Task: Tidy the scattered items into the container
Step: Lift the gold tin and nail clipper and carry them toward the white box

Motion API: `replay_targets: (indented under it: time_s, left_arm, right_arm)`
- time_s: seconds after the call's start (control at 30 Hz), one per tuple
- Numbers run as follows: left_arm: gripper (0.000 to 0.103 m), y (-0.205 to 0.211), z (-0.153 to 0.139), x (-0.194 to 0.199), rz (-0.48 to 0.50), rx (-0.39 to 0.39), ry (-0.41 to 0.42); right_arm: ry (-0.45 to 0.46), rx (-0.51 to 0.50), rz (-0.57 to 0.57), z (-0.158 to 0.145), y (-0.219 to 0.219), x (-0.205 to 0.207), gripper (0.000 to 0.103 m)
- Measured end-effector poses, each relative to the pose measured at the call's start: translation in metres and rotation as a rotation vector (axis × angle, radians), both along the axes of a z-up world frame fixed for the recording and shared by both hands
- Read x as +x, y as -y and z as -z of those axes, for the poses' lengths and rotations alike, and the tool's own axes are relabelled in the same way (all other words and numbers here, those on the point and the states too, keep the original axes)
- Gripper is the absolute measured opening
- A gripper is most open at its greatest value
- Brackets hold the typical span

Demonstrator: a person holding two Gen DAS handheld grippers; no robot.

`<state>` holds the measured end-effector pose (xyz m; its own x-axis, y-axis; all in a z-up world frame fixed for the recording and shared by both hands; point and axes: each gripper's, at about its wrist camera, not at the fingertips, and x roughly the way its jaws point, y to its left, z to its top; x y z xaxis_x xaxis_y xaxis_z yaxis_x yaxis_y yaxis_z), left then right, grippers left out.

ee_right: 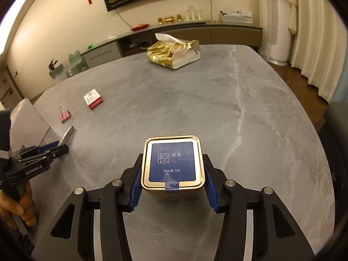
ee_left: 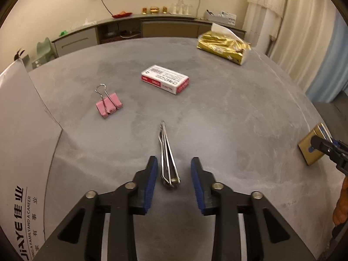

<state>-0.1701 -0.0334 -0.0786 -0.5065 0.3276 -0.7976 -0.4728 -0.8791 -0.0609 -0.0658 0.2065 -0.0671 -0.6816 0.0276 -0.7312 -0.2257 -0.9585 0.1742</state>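
Left wrist view: my left gripper (ee_left: 174, 169) has its jaws released, the ribbed blue pads (ee_left: 151, 182) standing either side of the nail clipper (ee_left: 167, 155) without touching it. The clipper is slim, bright steel, wedge-shaped; it lies flat on the worktop (ee_left: 239, 113) with its long axis along the 12-to-6 line, the narrow end at 12 o'clock and the wider riveted end at 6 o'clock between the pad tips. At 10 o'clock from it rests a pink binder clip (ee_left: 108, 105) with wire handles, one handle pointing towards 11 o'clock. At 12 o'clock, further off, lies a flat white-and-red cardboard box (ee_left: 165, 79), its long axis running 10 to 4 o'clock. A crinkled gold tissue pack (ee_left: 224, 45) sits at 1 o'clock near the far edge. A white printed sheet (ee_left: 24, 143) overlaps the worktop's edge at 9 o'clock.

Right wrist view: my right gripper (ee_right: 171, 184) has its jaws clenched on the tin (ee_right: 173, 163), one pad on each side wall. The tin is a rounded-rectangle gold metal container, standing upright on the grey, white-veined stone surface, its lid closed and faced with a matt blue label; a blue tab folds over the near rim at 6 o'clock.
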Motion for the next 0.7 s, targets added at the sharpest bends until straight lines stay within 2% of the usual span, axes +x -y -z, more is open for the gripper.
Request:
replay_targets:
  time_s: [0.23,0.7]
  left_arm:
    - [0.018,0.006,-0.002,0.013,-0.015,0.035,0.029]
    - [0.018,0.022,-0.025,0.062,-0.024,0.092,0.022]
  right_arm:
    - [-0.016,-0.015,-0.018,-0.006,0.007,0.006,0.052]
    - [-0.025,-0.034,-0.085,-0.018,0.039,0.038,0.051]
